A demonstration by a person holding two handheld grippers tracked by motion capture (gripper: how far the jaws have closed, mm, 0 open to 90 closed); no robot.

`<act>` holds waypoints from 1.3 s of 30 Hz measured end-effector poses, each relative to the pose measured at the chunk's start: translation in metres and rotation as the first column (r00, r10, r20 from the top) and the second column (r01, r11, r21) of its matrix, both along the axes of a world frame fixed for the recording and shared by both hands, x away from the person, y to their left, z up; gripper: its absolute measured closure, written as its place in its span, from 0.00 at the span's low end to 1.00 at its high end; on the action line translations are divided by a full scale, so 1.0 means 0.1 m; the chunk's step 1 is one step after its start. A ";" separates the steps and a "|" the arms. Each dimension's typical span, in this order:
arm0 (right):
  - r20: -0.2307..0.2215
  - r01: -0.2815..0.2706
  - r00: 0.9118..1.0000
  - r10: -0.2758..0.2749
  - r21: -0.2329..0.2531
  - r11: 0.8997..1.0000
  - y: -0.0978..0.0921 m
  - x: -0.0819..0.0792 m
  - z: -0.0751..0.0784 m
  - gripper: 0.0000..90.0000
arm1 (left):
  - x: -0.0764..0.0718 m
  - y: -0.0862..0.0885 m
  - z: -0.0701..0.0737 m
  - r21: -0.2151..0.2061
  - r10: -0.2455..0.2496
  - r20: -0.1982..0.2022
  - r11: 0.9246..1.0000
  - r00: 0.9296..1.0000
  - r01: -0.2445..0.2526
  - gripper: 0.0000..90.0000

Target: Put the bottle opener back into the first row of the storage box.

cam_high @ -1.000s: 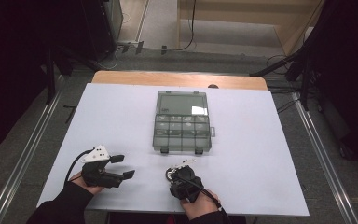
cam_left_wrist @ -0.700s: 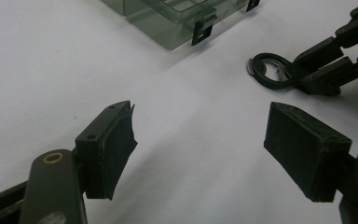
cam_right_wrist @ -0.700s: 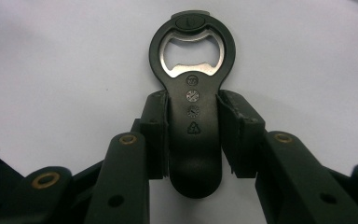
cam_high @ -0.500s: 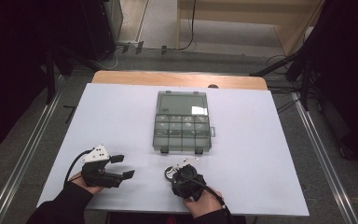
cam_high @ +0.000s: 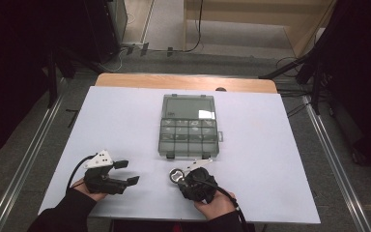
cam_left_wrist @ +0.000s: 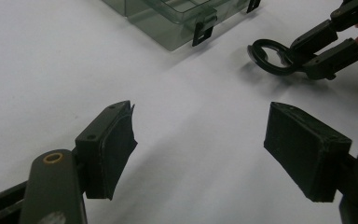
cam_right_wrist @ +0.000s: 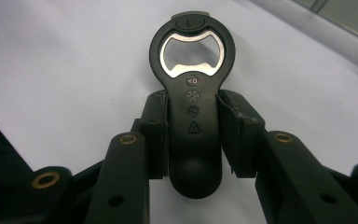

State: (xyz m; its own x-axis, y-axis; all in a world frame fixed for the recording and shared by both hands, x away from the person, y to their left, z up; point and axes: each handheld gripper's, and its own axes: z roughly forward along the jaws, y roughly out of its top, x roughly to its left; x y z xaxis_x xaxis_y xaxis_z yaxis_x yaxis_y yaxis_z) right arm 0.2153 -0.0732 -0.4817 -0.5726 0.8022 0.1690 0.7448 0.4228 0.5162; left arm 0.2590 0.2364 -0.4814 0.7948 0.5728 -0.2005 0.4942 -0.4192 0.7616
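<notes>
A white worktop carries a clear plastic box with small compartments, set near its middle with the lid closed. Its near edge shows two dark latches.

The right gripper sits near the front edge of the worktop, just in front of the box, held in the person's right hand. Its jaws are closed on the handle of a black bottle opener, one pad pressing each side of the handle. In the right gripper view the opener points away from the camera, its metal-lined ring at the far end and small round marks running down the handle. In the high view the ring end lies to the left of the gripper, close to the worktop and near the front left corner of the box. Whether the opener touches the surface cannot be told.

The left gripper lies well to the left, also near the front edge, held in the left hand. Its jaws stand wide apart with nothing between them, only bare white worktop. In the left gripper view the two dark pads frame the surface, and farther off the right gripper appears holding the opener's ring beside a corner of the box.
</notes>
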 end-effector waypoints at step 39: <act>0.009 -0.310 0.950 0.311 0.139 0.941 -0.44 0.35 0.12 0.73 | 0.00 0.00 0.00 -0.006 0.000 0.000 1.000 1.000 0.000 0.27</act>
